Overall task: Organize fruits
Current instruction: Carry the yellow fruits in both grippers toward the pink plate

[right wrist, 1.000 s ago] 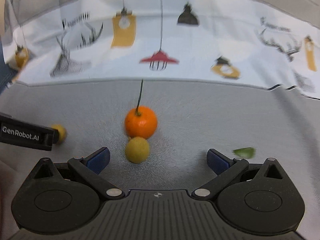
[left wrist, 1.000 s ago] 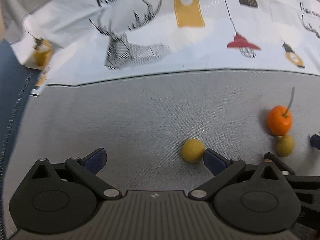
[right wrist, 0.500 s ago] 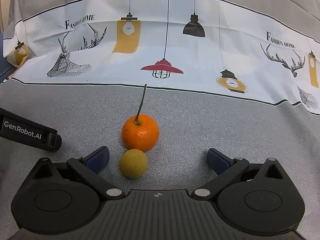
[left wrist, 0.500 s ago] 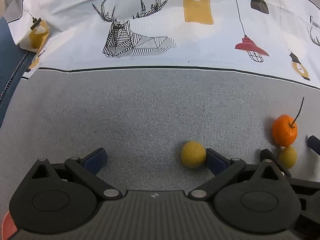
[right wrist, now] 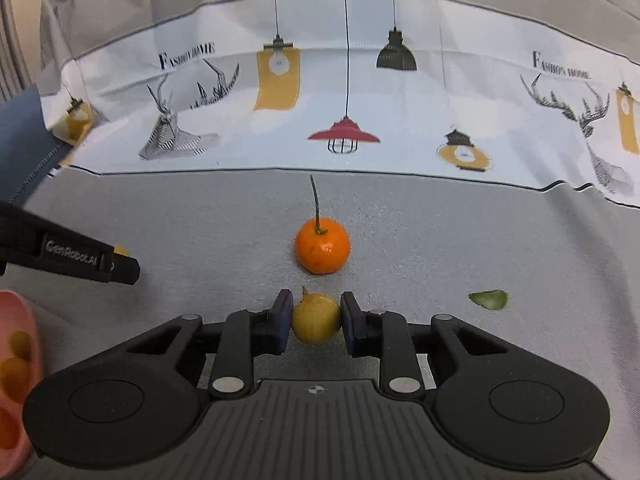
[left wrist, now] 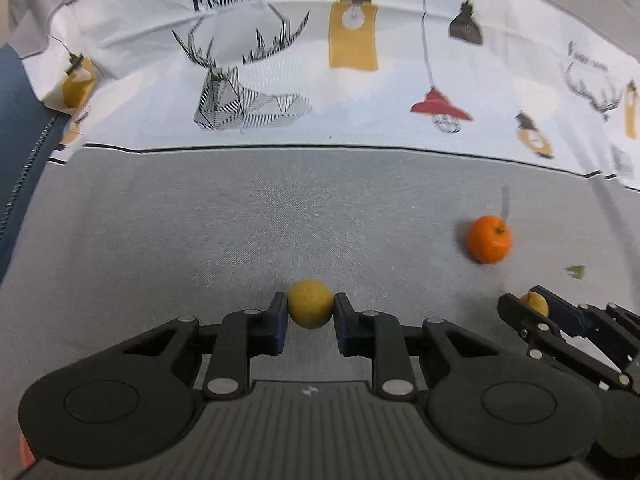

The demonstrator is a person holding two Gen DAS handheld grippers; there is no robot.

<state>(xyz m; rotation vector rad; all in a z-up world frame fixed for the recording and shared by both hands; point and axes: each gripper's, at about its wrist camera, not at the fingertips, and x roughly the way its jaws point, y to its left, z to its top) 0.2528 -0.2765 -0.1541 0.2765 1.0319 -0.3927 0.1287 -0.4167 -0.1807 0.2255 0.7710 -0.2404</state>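
- The left claw (left wrist: 311,312) is clamped on a small round yellow fruit (left wrist: 310,309), its blue pads pressing the fruit's widest part from both sides; its jaws have just been closing, with the fruit between them.
- The right claw (right wrist: 315,319) likewise grips a second small yellow fruit with a stub of stalk (right wrist: 316,318); its jaws have also just been closing around it.
- An orange mandarin with a long thin stem (right wrist: 322,245) sits free on the grey cloth-covered bench (right wrist: 440,240), just beyond the right claw's fruit.
- A small green leaf scrap (right wrist: 489,299) lies apart, to the right.
- A pink tray edge (right wrist: 16,360) with fruit-coloured blobs shows at lower left of the right wrist view, likely the place for sorting.
- The yellow fruits look light, firm-skinned and smooth, so they could roll or squirt out if pinched off-centre; the grip across the middle seems sound.
- The mandarin is probably softer; hold its body, not the brittle stem.
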